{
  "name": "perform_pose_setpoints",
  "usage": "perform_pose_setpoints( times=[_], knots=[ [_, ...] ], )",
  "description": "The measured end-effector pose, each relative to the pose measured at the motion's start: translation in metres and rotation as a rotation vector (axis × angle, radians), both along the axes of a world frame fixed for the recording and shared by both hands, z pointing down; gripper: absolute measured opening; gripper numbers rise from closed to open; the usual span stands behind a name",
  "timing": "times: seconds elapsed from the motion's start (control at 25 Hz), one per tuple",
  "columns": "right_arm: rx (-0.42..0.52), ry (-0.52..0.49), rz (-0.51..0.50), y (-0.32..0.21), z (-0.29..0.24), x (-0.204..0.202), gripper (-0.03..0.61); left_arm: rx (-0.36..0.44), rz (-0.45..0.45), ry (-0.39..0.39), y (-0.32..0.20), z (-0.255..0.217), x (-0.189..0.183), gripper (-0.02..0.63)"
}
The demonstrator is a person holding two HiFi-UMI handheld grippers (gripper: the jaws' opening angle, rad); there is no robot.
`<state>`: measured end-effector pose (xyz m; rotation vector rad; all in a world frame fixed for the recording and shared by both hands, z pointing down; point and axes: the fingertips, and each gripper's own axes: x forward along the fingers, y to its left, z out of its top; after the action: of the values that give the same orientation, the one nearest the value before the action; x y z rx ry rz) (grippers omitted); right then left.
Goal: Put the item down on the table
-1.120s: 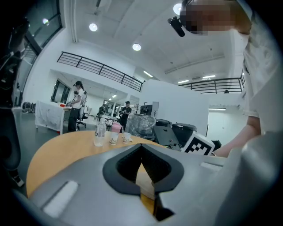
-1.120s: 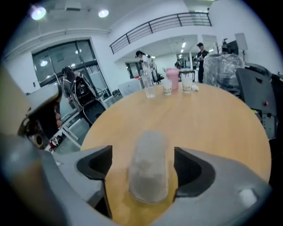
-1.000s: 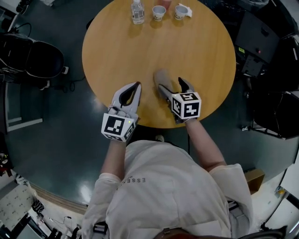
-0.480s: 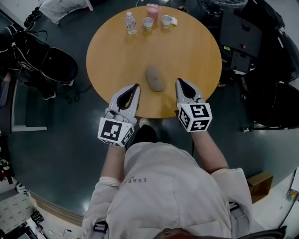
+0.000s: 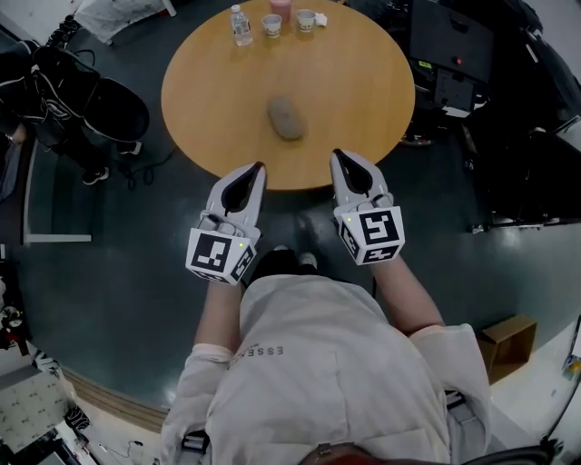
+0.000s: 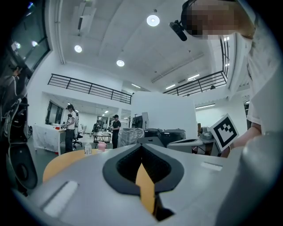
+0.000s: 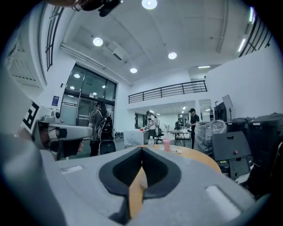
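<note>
Since the top edge of the head view cuts through it, the pink container (image 5: 280, 6) at the table's (image 5: 363, 82) 12 o'clock rim shows only its lower part, and its kind is hard to tell. Neither gripper view lets the item be made out: each gripper's own grey body fills the lower half of its picture, with just a sliver of tabletop showing through the hollow behind the tips (the distant people (image 6: 70, 128) in the background are too small to count surely). On the table I count one item (image 5: 287, 118), a grey rounded lump lying alone a little toward 6 o'clock from the centre. There are also one clear bottle (image 5: 240, 25) and two small cups (image 5: 271, 24), ranged along the 12 o'clock rim with the pink container. Two grippers are in view. The left gripper (image 5: 259, 167) and the right gripper (image 5: 337, 154) hang side by side at the table's 6 o'clock edge, well apart from the item, their tips overlapping the rim in the head view and their bodies over the dark floor (image 5: 118, 272). Both forearms (image 5: 218, 313) reach forward from the torso; the left gripper leans toward 1 o'clock, the right toward 11 o'clock. Each has its jaws clenched together, tip against tip, grasping nothing.
</note>
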<state>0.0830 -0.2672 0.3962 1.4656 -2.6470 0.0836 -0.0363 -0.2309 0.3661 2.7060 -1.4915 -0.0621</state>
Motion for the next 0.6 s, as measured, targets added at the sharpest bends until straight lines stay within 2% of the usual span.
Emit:
perform_pose_setpoints(
  times=[0.2,0.36,0.6],
  knots=[
    [0.021,0.030,-0.010,0.035,0.002,0.003,-0.009,-0.013,0.019,-0.018,0.026,0.004,0.003,0.017],
    [0.042,0.047,0.023,0.064,-0.002,0.009,-0.009,-0.012,0.042,-0.016,0.054,0.006,0.004,0.015],
    [0.066,0.099,0.059,0.130,-0.002,0.007,-0.009,-0.031,0.066,-0.002,0.125,0.012,-0.005,0.017]
  ],
)
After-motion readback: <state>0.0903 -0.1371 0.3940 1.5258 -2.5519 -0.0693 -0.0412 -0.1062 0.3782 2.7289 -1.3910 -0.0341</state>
